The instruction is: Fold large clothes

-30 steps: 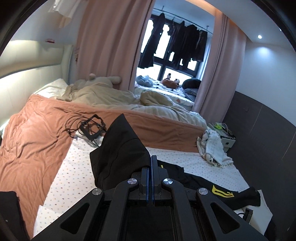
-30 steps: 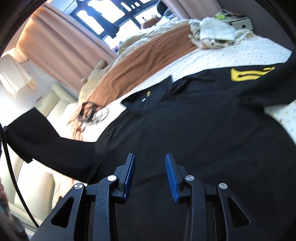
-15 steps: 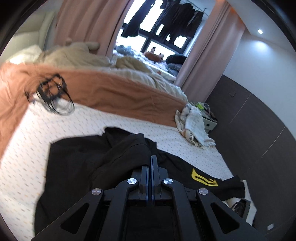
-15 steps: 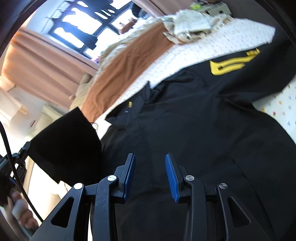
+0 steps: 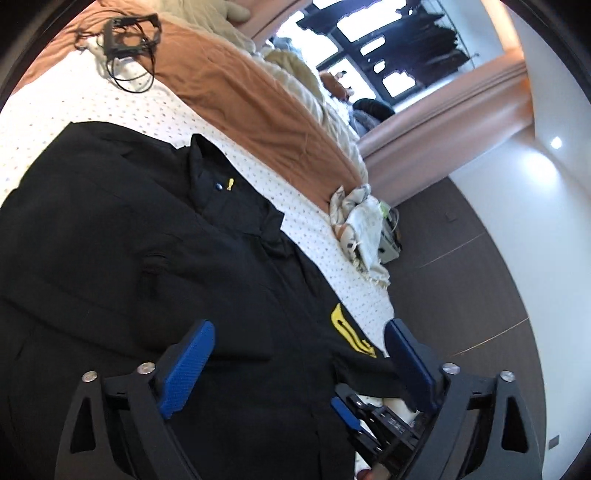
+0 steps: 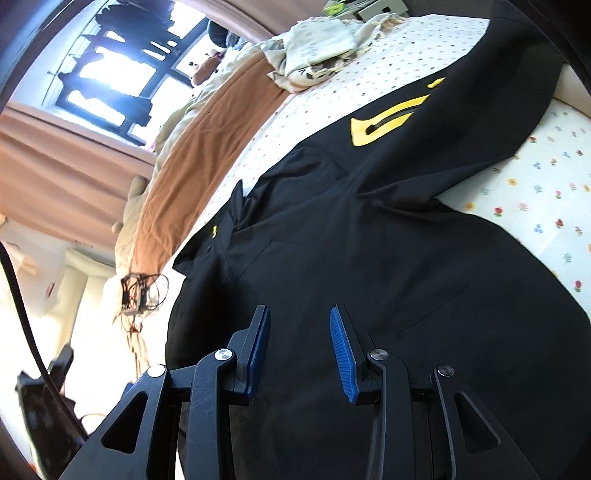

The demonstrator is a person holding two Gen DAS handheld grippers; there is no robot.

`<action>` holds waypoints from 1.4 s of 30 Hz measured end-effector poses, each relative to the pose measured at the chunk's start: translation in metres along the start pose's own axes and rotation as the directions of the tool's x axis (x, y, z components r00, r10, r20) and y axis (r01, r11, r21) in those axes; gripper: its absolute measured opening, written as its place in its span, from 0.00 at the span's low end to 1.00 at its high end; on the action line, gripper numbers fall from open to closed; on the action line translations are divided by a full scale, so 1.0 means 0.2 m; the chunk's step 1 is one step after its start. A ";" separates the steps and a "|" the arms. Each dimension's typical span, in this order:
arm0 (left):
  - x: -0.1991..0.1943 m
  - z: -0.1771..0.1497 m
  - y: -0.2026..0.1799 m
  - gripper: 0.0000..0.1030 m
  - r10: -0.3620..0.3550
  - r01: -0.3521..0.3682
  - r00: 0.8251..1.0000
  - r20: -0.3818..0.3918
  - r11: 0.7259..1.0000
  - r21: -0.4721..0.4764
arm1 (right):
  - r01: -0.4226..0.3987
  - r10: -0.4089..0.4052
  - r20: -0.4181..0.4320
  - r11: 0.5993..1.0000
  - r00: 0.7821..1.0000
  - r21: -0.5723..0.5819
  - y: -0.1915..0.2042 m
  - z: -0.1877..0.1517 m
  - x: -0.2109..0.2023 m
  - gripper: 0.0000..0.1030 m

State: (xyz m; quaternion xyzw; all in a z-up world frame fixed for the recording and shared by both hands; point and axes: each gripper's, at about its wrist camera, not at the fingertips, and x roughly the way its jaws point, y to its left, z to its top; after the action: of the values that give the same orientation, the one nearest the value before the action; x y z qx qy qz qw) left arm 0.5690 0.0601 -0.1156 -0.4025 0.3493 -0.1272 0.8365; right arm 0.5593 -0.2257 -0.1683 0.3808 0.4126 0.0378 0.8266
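A large black jacket [image 5: 147, 240] with a yellow emblem [image 5: 351, 332] on one sleeve lies spread on the dotted white sheet [image 5: 92, 92] of a bed. One sleeve is folded across its body. My left gripper [image 5: 298, 328] hovers just over the jacket with its jaws opening wide; nothing is pinched between the blue pads. In the right wrist view the same jacket [image 6: 369, 258] fills the frame, and my right gripper [image 6: 299, 314] stands partly open above its lower body, holding nothing. The emblem sleeve [image 6: 388, 122] stretches toward the bed's edge.
A brown blanket [image 5: 258, 103] and cream bedding lie beyond the jacket. A black device with tangled cables [image 5: 129, 33] rests at the far left. A crumpled cream cloth [image 5: 362, 221] sits at the bed's corner by a dark panelled wall [image 5: 461, 277].
My left gripper came down with the black sleeve it was shut on, laid it across the jacket and opened, letting go. My right gripper drifted over the jacket at the same opening.
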 end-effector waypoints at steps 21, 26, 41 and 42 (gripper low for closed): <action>-0.63 0.06 0.59 0.87 0.228 -0.183 0.929 0.292 0.968 -0.172 | 0.042 -0.084 -0.058 0.854 0.995 -0.519 0.65 -0.50 0.28 0.72; -0.74 0.08 0.70 0.85 0.274 -0.199 0.905 0.324 0.948 -0.247 | 0.080 -0.124 -0.047 0.842 0.991 -0.533 0.66 -0.55 0.35 0.72; -0.89 0.10 0.84 0.85 0.259 -0.140 0.891 0.372 0.938 -0.318 | 0.241 -0.365 -0.022 0.658 0.931 -0.713 0.80 -0.71 0.76 0.72; -0.88 0.10 0.84 0.85 0.260 -0.142 0.892 0.369 0.938 -0.317 | 0.248 -0.375 -0.014 0.641 0.927 -0.726 0.80 -0.71 0.77 0.72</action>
State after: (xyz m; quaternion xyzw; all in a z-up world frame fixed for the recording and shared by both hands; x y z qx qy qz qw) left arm 0.4429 0.2667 -0.1505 -0.4959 0.2231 0.0980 0.8335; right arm 0.5991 0.0305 -0.2157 -0.0507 0.4908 0.0823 0.8659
